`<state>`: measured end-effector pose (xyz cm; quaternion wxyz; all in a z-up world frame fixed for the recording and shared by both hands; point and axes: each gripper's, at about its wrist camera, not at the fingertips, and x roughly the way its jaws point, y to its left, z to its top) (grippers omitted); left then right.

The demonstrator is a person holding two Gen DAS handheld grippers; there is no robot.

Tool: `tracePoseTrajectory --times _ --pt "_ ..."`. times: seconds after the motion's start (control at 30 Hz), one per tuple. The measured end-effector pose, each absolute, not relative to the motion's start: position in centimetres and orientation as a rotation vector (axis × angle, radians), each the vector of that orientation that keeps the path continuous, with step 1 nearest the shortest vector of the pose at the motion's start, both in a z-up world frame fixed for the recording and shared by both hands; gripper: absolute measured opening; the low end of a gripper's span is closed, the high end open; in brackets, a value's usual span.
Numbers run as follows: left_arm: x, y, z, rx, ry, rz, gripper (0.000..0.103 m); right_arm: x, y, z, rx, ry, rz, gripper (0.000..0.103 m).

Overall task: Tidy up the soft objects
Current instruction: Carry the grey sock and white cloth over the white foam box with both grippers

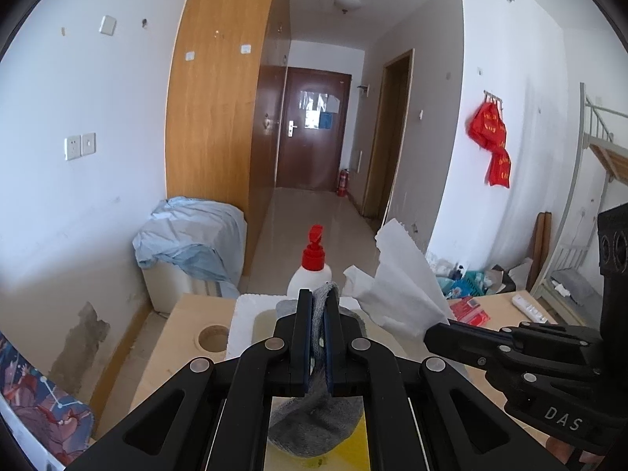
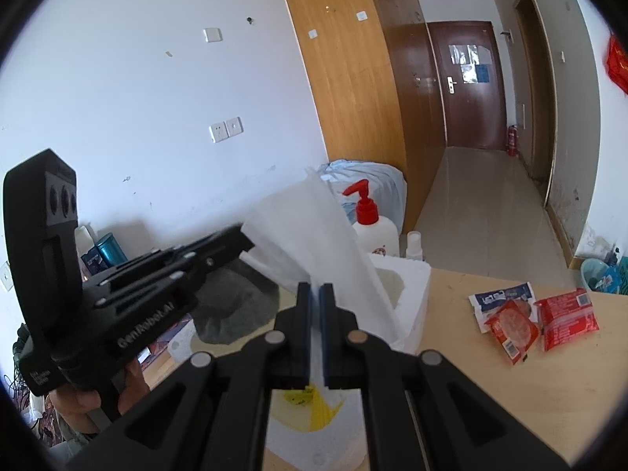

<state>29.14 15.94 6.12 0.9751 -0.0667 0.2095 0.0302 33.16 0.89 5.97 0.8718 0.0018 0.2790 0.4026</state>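
Left black two-finger gripper (image 1: 318, 306): clamped on grey knitted cloth (image 1: 314, 424) | right black two-finger gripper (image 2: 314, 298): pinching white tissue sheet (image 2: 314, 235) | both above white foam box (image 2: 412, 274)

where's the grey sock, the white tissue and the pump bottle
grey sock (image 1: 314, 428), left wrist view, on its lower bulge
white tissue (image 2: 314, 235), right wrist view, on its middle
pump bottle (image 1: 310, 274), left wrist view, on its white body

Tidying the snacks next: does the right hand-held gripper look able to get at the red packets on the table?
Probably not yet: the right hand-held gripper is shut on the white tissue. The table around the red packets looks bare.
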Motion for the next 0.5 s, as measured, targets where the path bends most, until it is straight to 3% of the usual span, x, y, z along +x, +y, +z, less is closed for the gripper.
tracePoseTrajectory --times 0.5 --pt "29.64 15.89 5.35 -0.101 0.415 0.096 0.006 33.26 1.24 6.06 -0.004 0.587 0.853 0.006"
